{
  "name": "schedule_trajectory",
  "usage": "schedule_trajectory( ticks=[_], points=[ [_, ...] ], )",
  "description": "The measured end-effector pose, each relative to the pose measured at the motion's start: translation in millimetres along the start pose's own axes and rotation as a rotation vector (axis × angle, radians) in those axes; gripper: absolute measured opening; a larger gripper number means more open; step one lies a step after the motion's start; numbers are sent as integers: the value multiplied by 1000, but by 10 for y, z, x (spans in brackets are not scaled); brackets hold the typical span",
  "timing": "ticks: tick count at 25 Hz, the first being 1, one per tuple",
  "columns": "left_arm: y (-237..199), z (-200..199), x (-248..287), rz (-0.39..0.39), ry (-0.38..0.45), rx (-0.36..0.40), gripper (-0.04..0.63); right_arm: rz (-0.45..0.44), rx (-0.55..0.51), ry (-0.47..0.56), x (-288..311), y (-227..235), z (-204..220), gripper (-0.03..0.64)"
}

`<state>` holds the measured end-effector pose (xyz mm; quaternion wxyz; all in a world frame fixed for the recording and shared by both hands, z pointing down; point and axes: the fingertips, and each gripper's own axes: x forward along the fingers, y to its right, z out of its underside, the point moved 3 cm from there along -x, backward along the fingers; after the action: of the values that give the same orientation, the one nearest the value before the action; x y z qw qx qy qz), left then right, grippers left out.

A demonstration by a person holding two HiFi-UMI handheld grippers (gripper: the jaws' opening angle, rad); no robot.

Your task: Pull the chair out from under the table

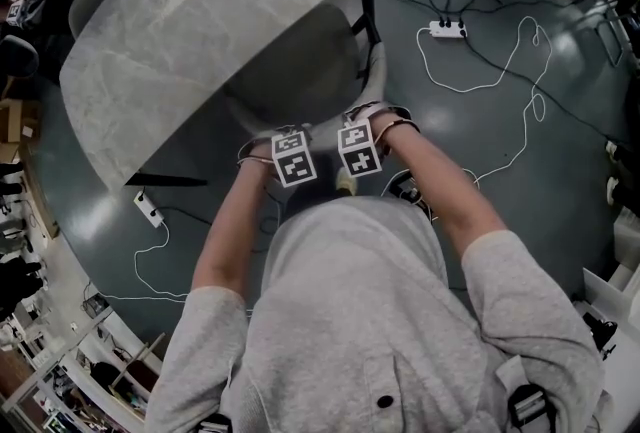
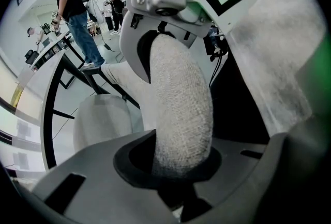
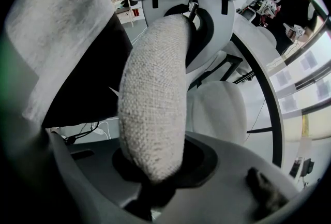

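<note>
Floor: dark grey and glossy (image 1: 560,191), with a loose white cable (image 1: 470,87) running from a white power strip (image 1: 447,29); a second power strip (image 1: 148,209) lies near the table's edge.
Table: round top (image 1: 200,31) under a pale, marbled covering, filling the upper left of the head view; a black leg (image 1: 366,1) shows at its right edge.
Chair: light fabric chair (image 1: 310,86), its seat partly under the table top and its back turned toward the person.
Backrest rim: padded, coarse-woven top edge (image 2: 181,104), curving up from each pair of jaws toward the other gripper.
Left gripper: marker cube up and pointing steeply down (image 1: 293,159); in the left gripper view its jaws (image 2: 181,165) are closed partway round the backrest rim, pressing on the fabric from both sides.
Right gripper: just beside the left one (image 1: 358,147), pointing straight down; in the right gripper view its jaws (image 3: 155,166) clamp the same rim (image 3: 155,104) in the same way.
Person: grey hooded top (image 1: 370,321), both forearms reaching forward to the chair back.
Background: people standing among desks (image 2: 72,5) in the left gripper view.
</note>
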<state>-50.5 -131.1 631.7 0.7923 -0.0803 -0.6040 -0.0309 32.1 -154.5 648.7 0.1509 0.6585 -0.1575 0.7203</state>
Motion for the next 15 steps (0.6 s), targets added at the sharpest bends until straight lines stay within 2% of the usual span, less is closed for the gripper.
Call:
schedule_trajectory(
  ticks=[15],
  points=[
    [426, -70, 68, -7, -5, -1, 91, -2, 0, -2, -6, -435, -32, 83]
  ],
)
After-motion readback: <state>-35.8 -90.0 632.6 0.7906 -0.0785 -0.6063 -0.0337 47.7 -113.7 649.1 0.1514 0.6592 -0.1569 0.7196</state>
